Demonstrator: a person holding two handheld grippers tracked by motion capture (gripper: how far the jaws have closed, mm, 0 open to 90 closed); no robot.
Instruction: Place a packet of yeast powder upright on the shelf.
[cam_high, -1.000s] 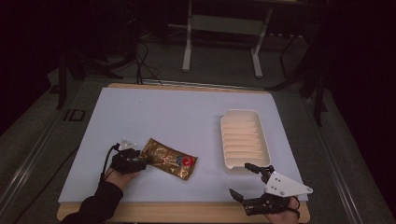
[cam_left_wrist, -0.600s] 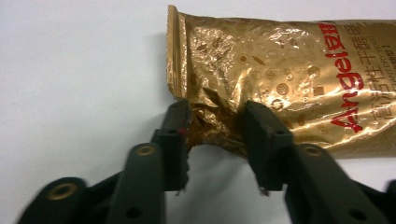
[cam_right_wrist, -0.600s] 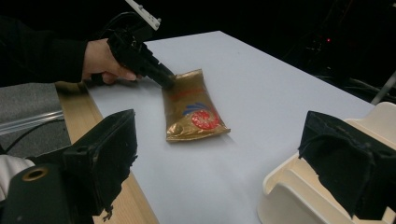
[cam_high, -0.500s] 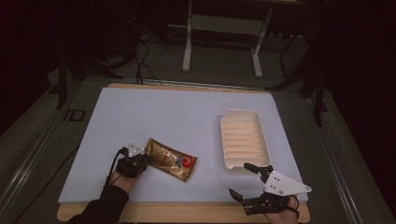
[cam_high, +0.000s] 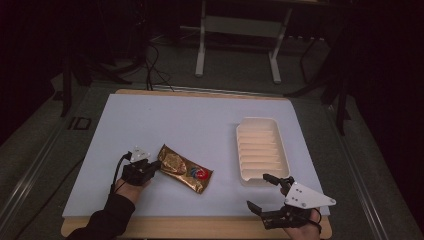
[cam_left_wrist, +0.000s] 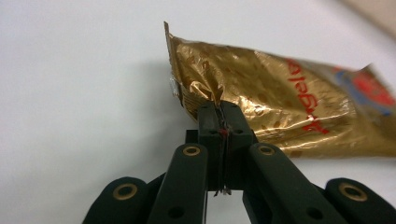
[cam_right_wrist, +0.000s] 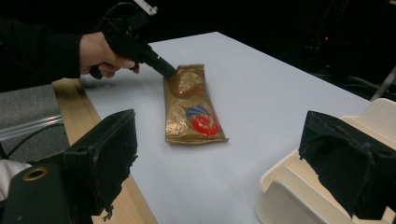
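I have the bench (cam_high: 200, 125) in front of me, its pale top on a wooden board whose edge shows along the near side. On the right half sits a cream ribbed tray (cam_high: 261, 150), long side running away from me, lying flat and empty of anything I can make out. In the right gripper view its near corner (cam_right_wrist: 299, 186) rises just behind my right jaw.

Left of the tray and apart from it lies a gold foil packet (cam_high: 184, 168) with a red and blue mark near its right end. It lies slantwise on the bench, its far-left end a little raised where it is held. In the left gripper view the foil (cam_left_wrist: 280, 102) is crinkled and carries red lettering along its length.

My right hand-held gripper (cam_high: 269, 192) is at the near right edge of the bench, just beside the tray's near end, and its jaws stand wide apart with nothing between them. The grey three-cornered plate (cam_high: 306, 196) sits on top of it.

My left hand-held gripper (cam_high: 153, 166) is at the packet's left end. In the left gripper view (cam_left_wrist: 219, 109) its jaws are pressed together on the packet's edge, pinching a fold of foil. From the right gripper view I see the hand (cam_right_wrist: 100, 53) that holds it, in a dark sleeve (cam_right_wrist: 37, 58).
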